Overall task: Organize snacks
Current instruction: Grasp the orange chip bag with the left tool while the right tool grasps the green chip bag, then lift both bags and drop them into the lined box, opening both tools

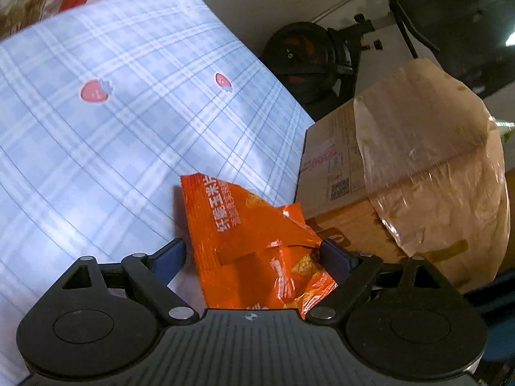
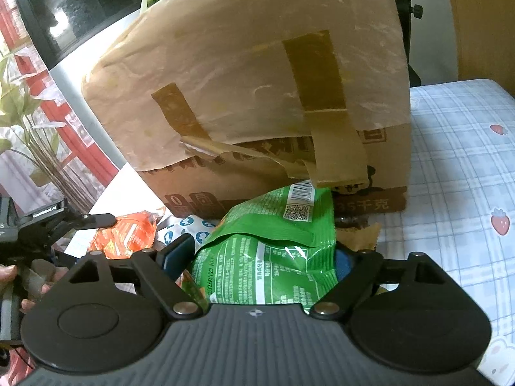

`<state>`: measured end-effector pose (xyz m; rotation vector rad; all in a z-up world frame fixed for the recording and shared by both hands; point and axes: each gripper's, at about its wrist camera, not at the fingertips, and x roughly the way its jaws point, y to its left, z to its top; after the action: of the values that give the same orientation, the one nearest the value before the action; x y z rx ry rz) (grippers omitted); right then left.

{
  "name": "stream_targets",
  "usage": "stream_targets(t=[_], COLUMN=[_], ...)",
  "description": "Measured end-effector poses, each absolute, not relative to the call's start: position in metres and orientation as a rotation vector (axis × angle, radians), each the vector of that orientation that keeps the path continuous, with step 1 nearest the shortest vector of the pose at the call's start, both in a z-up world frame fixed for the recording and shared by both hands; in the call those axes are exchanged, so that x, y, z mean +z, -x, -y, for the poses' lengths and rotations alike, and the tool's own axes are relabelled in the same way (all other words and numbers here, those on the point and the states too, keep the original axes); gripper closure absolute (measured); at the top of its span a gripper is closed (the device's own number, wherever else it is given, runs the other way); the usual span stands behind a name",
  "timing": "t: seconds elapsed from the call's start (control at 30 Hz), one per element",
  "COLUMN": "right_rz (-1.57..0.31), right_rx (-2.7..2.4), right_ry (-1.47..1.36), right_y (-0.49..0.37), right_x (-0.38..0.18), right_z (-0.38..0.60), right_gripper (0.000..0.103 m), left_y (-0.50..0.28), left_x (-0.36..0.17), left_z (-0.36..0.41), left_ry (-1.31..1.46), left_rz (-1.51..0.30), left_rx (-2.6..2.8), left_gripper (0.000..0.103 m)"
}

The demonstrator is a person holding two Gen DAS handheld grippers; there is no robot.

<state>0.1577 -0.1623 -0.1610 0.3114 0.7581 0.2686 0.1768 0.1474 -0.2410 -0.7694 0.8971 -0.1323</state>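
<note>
My left hand-held gripper (image 1: 254,251) clamps a crumpled orange foil snack packet (image 1: 254,241) pointing far-left, while my right hand-held gripper (image 2: 264,257) clamps a green plastic snack bag (image 2: 270,247), lengthwise away.

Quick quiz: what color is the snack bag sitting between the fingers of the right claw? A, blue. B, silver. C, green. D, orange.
C: the right wrist view shows a green snack bag lying between the fingers of the right claw, in front of the taped cardboard box.
</note>
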Motion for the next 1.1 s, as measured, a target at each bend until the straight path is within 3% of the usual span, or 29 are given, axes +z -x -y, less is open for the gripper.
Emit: stream_targets(t=[0.27,0.33,0.43,0.77,1.1], right_rz=[-0.764,-0.758,-0.74,-0.692,-0.607], right_rx=[0.263,0.263,0.264,0.311,0.384], right_ry=[-0.337,-0.345,-0.344,-0.37,-0.356], right_y=[-0.157,-0.155,-0.149,-0.122,-0.092], right_x=[-0.161,-0.159,-0.152,-0.133,-0.098], right_z=[0.167,0.169,0.17,0.17,0.167], right_gripper=[0.019,0.032,0.041,0.045,0.045], left_y=[-0.184,-0.18,-0.171,-0.123,-0.099], left_x=[-0.243,-0.238,-0.224,-0.16,-0.123], left_z=[-0.128,-0.125,-0.122,-0.104,-0.094], left_ry=[0.771,0.727,0.654,0.335,0.271], left_rz=[-0.902,-0.889,-0.855,-0.727,-0.659], left_rx=[-0.133,-0.132,-0.142,-0.135,-0.152], left_gripper=[0.016,0.027,0.036,0.037,0.036])
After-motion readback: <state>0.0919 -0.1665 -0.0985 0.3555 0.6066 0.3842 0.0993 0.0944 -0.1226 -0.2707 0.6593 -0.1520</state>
